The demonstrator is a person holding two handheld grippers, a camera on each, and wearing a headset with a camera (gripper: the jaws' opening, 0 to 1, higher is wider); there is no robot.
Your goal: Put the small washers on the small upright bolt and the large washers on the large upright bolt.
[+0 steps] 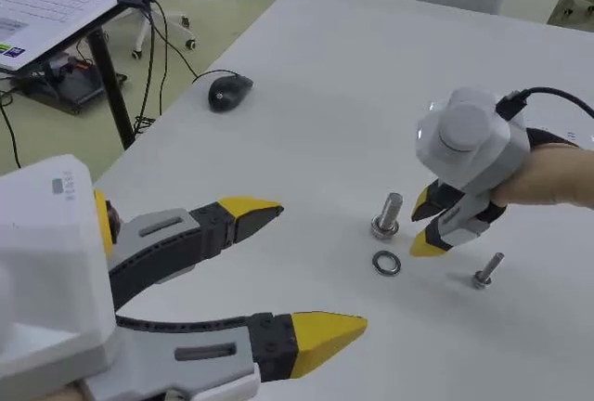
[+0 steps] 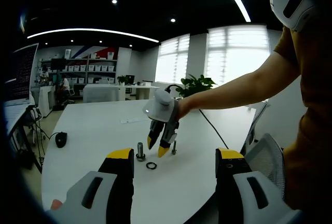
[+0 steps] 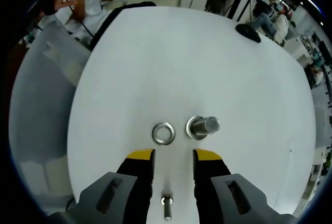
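Left tongs (image 1: 297,271) wide open, empty, held over near side of tabletop (image 1: 325,67), well apart from parts. Right tongs (image 1: 427,226) part open, gripping nothing, tips pointing down just beside large bolt (image 1: 389,213). Large bolt upright; ring at its base possibly a seated washer, cannot tell. One loose washer (image 1: 386,263) flat on tabletop, just beside large bolt, near right tongs. Small bolt (image 1: 485,271) upright, close under right tongs. Mouse (image 1: 229,92) well apart.
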